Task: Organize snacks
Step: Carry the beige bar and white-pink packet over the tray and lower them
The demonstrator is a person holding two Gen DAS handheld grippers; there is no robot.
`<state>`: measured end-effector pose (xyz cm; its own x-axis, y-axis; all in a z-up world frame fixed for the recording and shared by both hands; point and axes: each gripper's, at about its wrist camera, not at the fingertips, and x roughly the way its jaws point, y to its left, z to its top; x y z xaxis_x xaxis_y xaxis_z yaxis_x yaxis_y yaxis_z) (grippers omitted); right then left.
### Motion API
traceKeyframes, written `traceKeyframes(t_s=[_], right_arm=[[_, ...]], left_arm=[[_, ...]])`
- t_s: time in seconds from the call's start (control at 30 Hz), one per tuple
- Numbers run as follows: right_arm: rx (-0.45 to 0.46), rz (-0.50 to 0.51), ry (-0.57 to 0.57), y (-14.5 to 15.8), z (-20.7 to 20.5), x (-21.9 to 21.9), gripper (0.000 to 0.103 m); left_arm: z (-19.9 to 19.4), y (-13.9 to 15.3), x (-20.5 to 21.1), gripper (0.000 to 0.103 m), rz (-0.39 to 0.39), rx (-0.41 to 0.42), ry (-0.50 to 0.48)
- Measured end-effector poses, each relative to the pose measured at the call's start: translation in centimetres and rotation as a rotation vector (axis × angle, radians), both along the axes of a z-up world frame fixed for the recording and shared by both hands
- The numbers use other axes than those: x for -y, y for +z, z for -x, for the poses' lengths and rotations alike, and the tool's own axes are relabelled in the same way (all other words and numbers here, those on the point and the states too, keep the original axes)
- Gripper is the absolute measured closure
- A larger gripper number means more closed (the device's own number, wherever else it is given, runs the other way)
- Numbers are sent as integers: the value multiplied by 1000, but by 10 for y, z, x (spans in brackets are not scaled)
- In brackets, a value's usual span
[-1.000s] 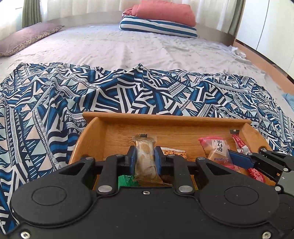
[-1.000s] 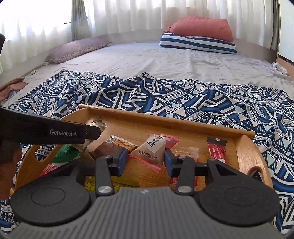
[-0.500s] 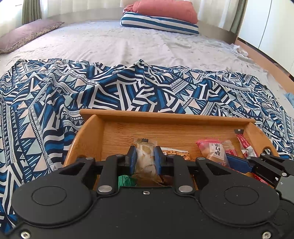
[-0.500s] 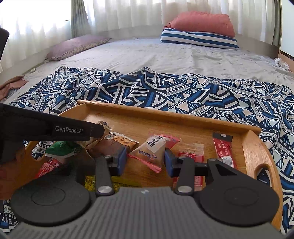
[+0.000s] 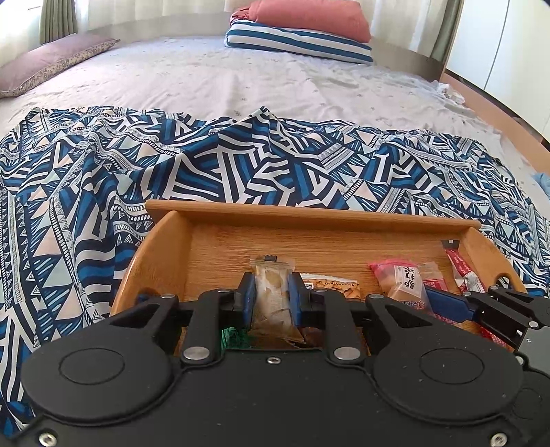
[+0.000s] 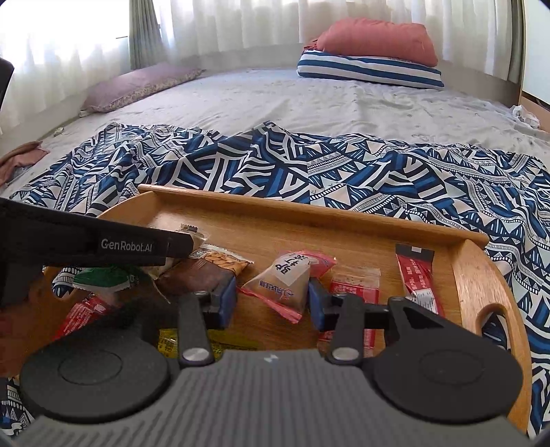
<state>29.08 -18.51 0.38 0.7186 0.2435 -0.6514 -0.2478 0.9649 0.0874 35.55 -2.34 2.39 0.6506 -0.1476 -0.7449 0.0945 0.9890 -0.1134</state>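
A wooden tray (image 5: 309, 214) lies on a blue patterned cloth and holds several snack packets. My left gripper (image 5: 271, 299) is shut on a clear packet of beige biscuit (image 5: 271, 275), held upright over the tray's left half. Its black body (image 6: 137, 246) reaches in from the left in the right wrist view. My right gripper (image 6: 273, 302) is low over the tray (image 6: 309, 216). Its blue pads stand either side of a pink and beige triangular packet (image 6: 285, 275) that lies on the wood, and they do not squeeze it.
Other snacks lie in the tray: an almond packet (image 6: 223, 261), a red sachet (image 6: 416, 275), a flat red packet (image 6: 357, 285), a green packet (image 6: 103, 278) and a yellow one (image 6: 172, 344). The patterned cloth (image 5: 240, 165) covers the bed, and pillows (image 5: 302, 31) lie at the far end.
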Motion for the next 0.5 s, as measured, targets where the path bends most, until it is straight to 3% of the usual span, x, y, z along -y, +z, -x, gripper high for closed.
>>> traceKeyframes(t_s=[0.5], right_arm=[[-5, 4, 1, -2, 1, -1, 47]], left_arm=[[-3, -3, -4, 83, 27, -22, 14]])
